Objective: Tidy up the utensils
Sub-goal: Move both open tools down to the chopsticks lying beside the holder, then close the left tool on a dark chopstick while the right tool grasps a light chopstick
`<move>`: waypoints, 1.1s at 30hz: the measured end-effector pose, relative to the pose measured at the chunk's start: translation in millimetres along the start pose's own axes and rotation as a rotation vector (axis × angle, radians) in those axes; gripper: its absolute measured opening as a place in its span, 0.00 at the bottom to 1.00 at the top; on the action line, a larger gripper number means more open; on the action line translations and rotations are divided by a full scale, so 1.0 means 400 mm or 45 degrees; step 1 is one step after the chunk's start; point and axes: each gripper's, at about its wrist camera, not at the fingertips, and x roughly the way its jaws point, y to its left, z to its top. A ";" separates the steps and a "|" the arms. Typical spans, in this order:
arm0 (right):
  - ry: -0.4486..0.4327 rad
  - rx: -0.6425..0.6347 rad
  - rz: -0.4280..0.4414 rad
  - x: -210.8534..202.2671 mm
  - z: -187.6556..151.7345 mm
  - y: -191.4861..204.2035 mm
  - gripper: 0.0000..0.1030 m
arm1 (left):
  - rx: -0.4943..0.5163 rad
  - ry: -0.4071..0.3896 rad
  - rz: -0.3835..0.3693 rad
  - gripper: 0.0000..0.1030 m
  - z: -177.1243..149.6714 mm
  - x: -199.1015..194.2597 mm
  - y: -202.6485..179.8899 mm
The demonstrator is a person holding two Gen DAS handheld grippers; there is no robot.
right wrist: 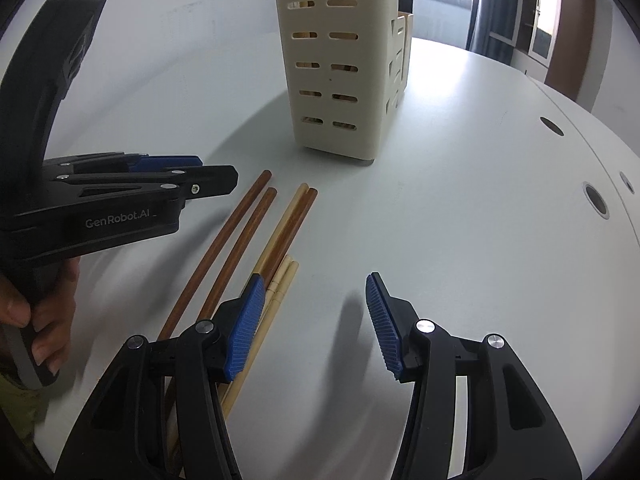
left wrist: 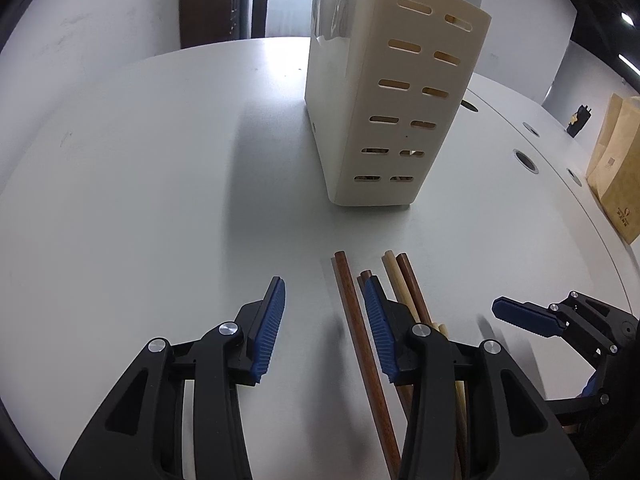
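Both grippers hang over the white table (left wrist: 140,160) with jaws apart and nothing clamped. The left gripper (left wrist: 324,292) straddles bare table beside a dark brown chopstick (left wrist: 352,312). The right gripper (right wrist: 316,292) view shows the whole chopstick bunch (right wrist: 256,248) fanned out, plus the hand (right wrist: 52,320) gripping the left tool. The cream slotted holder (left wrist: 384,100) stands upright just beyond the sticks
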 end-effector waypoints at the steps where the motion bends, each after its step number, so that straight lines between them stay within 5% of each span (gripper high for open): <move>1: 0.006 -0.001 -0.009 0.003 0.000 0.002 0.51 | 0.000 0.005 0.001 0.40 0.001 0.004 0.000; 22: 0.060 -0.016 -0.059 0.036 -0.010 0.007 0.50 | -0.006 0.054 0.040 0.40 0.017 0.056 -0.007; 33: 0.068 -0.008 -0.035 0.029 -0.007 0.010 0.22 | 0.059 0.086 0.112 0.40 0.014 0.077 -0.035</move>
